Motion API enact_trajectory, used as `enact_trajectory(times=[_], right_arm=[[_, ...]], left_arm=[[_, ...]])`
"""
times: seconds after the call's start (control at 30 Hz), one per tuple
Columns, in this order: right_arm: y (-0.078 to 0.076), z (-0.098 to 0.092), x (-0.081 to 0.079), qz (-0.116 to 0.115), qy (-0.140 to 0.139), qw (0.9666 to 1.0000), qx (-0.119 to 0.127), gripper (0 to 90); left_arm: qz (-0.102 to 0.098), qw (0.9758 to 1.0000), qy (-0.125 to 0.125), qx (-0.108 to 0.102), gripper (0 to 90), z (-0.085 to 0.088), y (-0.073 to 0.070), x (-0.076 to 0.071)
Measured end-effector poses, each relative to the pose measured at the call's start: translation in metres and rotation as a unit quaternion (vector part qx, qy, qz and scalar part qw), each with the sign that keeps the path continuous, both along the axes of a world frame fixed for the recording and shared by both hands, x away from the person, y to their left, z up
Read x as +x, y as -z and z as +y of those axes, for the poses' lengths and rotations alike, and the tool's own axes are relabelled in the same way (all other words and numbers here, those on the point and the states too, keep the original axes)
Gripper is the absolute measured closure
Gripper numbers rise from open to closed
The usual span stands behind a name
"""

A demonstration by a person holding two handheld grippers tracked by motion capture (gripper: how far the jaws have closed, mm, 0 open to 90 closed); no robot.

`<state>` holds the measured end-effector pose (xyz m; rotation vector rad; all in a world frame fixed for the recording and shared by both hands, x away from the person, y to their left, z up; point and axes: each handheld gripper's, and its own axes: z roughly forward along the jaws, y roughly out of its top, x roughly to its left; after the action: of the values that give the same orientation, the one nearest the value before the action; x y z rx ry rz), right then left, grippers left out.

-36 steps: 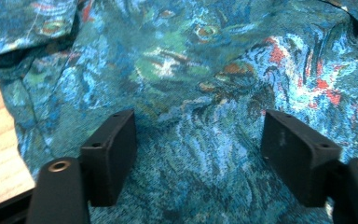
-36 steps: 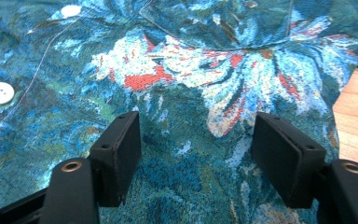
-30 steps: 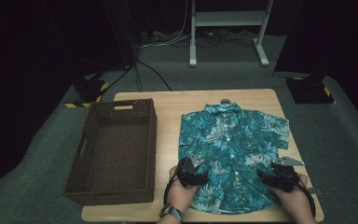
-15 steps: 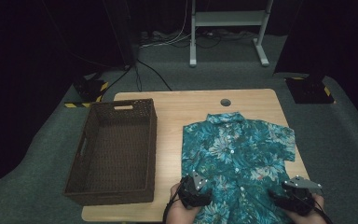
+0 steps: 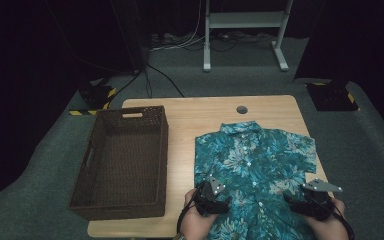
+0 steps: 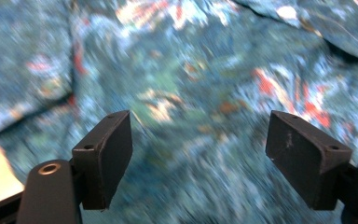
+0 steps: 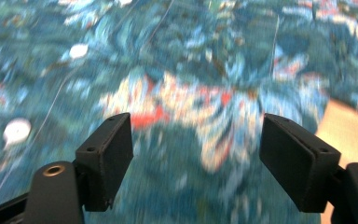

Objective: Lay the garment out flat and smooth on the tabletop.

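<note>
1. The shirt (image 5: pixel 252 167) is spread flat on the table (image 5: pixel 195 112), beside the basket (image 5: pixel 122 160).
2. Both the left gripper (image 5: pixel 219 197) and the right gripper (image 5: pixel 300 200) have just been opening; nothing is gripped.
3. The hem should be pinched evenly by both.

High view: overhead, facing forward and down on table (image 5: pixel 200 117). Both gripper views: close over shirt (image 5: pixel 252 165), shared with high view.

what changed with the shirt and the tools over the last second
The teal floral short-sleeved shirt slid toward the person's edge of the light wooden table, uncovering the table's round hole. The left tool and right tool drew back with it; their jaws have just been opening and now stand open over the fabric near the hem. The dark brown wicker basket stayed put.
</note>
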<state>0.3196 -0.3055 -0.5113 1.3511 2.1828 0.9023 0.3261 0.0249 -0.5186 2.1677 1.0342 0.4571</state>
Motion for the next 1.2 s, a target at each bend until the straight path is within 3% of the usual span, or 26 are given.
enact_trajectory(times=[0.13, 0.33, 0.47, 0.67, 0.83, 0.9, 1.07, 1.2], right_arm=[[0.001, 0.006, 0.014, -0.003, -0.001, 1.0, 0.006, 28.6], [0.013, 0.004, 0.017, -0.005, 0.005, 0.9999, 0.009, 29.4], [0.017, 0.002, 0.016, -0.001, 0.003, 1.0, 0.004, 29.6], [0.022, 0.003, 0.013, 0.011, -0.002, 0.9999, 0.006, 28.8], [0.022, 0.004, 0.011, 0.009, -0.005, 0.9999, -0.001, 28.6], [0.023, 0.004, 0.012, 0.008, -0.006, 0.9999, 0.0, 28.4], [0.023, 0.004, 0.012, 0.007, -0.007, 1.0, 0.001, 28.4], [0.023, 0.004, 0.012, 0.004, -0.008, 1.0, 0.002, 28.4]], left_arm=[[0.002, 0.9999, -0.01, -0.003, 23.0, 0.003, -0.01, 0.015], [-0.003, 0.9994, -0.034, -0.004, 24.4, 0.01, -0.021, 0.041], [0.006, 0.9984, -0.054, -0.015, 33.1, 0.012, -0.024, 0.058], [0.01, 0.9971, -0.076, -0.004, 45.8, 0.009, -0.021, 0.084], [0.006, 0.9961, -0.087, 0.005, 46.5, 0.005, -0.018, 0.104], [0.014, 0.9955, -0.093, 0.004, 46.3, 0.005, -0.016, 0.11], [0.005, 0.9948, -0.101, 0.013, 47.8, 0.001, -0.014, 0.124], [0.013, 0.9934, -0.113, 0.014, 51.2, -0.001, -0.008, 0.131]])
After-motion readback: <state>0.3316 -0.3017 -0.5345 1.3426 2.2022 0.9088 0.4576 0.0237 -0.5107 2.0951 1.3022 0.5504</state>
